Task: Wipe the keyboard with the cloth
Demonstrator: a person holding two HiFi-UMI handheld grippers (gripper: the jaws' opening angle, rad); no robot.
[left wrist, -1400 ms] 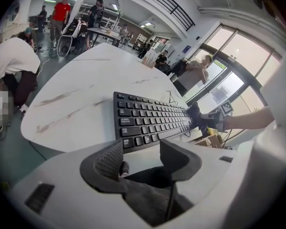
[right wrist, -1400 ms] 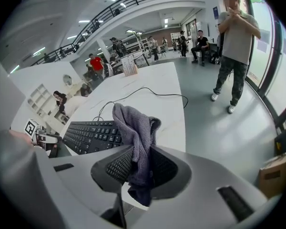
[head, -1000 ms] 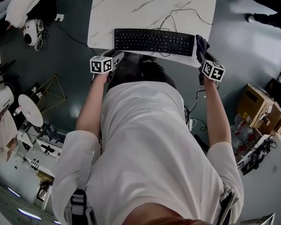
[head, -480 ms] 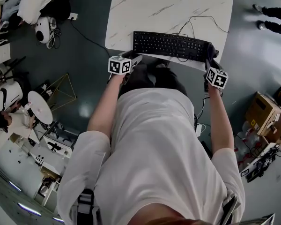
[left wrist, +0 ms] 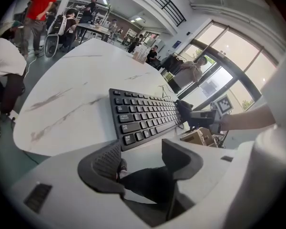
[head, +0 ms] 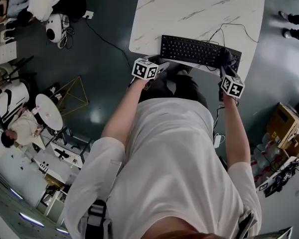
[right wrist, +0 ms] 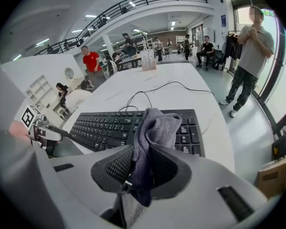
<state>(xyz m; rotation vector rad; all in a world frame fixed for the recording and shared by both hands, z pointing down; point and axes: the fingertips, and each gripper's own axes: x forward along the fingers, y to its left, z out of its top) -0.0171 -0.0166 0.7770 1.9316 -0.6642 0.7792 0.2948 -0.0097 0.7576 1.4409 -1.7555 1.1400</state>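
The black keyboard (head: 197,50) lies along the near edge of the white marble table (head: 189,9). My right gripper (head: 226,67) is shut on a grey cloth (head: 225,58), which bunches over the keyboard's right end. In the right gripper view the cloth (right wrist: 155,128) stands up between the pads of that gripper (right wrist: 143,166), above the keyboard's (right wrist: 105,125) number keys. My left gripper (head: 161,66) hovers by the keyboard's near left corner. In the left gripper view it (left wrist: 143,155) is open and empty, with the keyboard (left wrist: 143,116) just ahead.
The keyboard's black cable (head: 224,28) loops over the table behind it. Cardboard boxes (head: 285,126) stand on the floor to the right. A person (right wrist: 250,51) stands beyond the table's right side, and others sit or stand farther back.
My right gripper has carried the cloth leftward, from beside the keyboard's right end to over its right-hand keys. The left gripper has stayed by the near left corner.
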